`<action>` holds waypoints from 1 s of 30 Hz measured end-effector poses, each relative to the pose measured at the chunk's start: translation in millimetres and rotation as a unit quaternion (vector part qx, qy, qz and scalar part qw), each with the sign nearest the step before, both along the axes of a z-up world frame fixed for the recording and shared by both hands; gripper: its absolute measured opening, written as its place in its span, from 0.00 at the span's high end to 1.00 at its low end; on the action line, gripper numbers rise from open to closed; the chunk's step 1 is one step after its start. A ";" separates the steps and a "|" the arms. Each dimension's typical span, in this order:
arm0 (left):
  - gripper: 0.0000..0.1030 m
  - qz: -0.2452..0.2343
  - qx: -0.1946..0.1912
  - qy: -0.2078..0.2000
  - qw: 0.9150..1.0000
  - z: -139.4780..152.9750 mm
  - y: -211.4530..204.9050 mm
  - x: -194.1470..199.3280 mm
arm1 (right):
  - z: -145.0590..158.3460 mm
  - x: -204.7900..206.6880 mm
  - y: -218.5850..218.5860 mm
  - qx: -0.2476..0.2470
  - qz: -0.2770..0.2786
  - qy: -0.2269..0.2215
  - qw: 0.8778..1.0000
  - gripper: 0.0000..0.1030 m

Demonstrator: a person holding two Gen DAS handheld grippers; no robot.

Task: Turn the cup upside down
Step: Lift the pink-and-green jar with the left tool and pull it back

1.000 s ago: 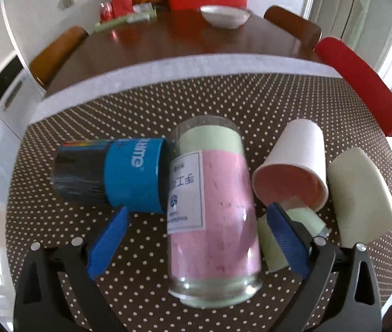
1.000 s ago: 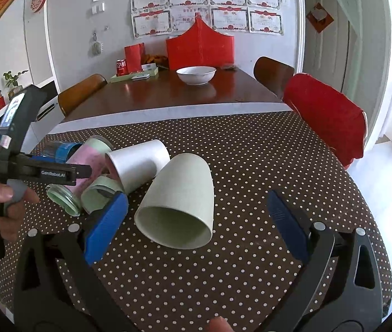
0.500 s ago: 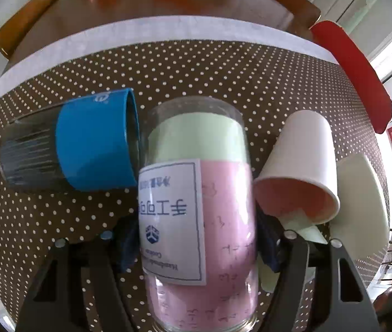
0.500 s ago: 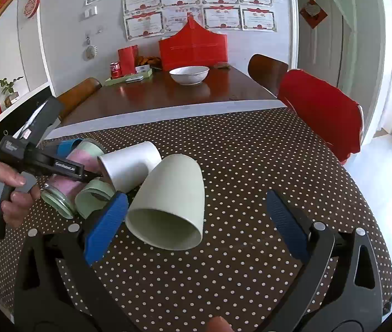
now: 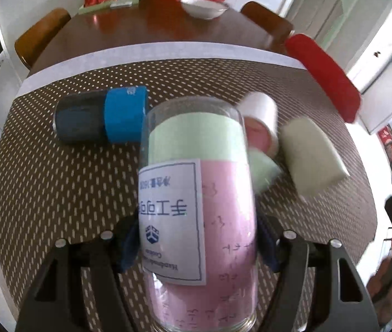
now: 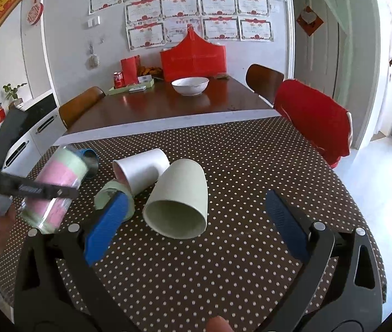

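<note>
My left gripper [image 5: 196,246] is shut on a clear glass cup [image 5: 198,207] with pink and green paper inside and a white label. It holds the cup tilted above the dotted tablecloth; the cup also shows at the left of the right wrist view [image 6: 54,185]. My right gripper [image 6: 196,215] is open and empty, low over the cloth in front of a pale green cup [image 6: 179,199] lying on its side. A white cup [image 6: 143,171] and a small green cup [image 6: 113,196] lie next to it. A blue and black cup [image 5: 102,119] lies on its side.
The brown dotted tablecloth [image 6: 237,249] covers the near table end. Beyond it the bare wooden table holds a white bowl [image 6: 190,85], a red can [image 6: 118,79] and red boxes. A red-covered chair [image 6: 312,121] stands at the right, wooden chairs at both sides.
My left gripper closed on the glass cup and lifted it off the cloth, away from the blue and white cups. The right gripper stayed open and nearly still.
</note>
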State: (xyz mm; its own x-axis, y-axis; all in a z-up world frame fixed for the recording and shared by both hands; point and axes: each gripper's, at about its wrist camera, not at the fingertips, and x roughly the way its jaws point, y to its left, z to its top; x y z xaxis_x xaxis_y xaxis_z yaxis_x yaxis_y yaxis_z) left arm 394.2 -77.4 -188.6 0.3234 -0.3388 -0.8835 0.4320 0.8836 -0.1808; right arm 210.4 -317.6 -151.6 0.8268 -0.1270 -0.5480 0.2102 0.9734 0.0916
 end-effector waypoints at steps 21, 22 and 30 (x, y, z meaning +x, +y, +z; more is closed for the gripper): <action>0.34 -0.023 -0.024 -0.065 0.997 -16.7 -14.9 -164.2 | -20.5 -88.4 36.4 -0.024 0.013 0.025 0.999 0.06; 0.34 -0.021 -0.022 -0.062 0.998 -20.6 -15.4 -163.2 | -22.1 -88.7 38.2 -0.024 0.015 0.026 0.999 0.06; 0.33 -0.023 -0.004 -0.031 0.999 -44.9 -21.9 -155.2 | -23.0 -86.6 45.3 -0.022 0.019 0.025 0.999 0.06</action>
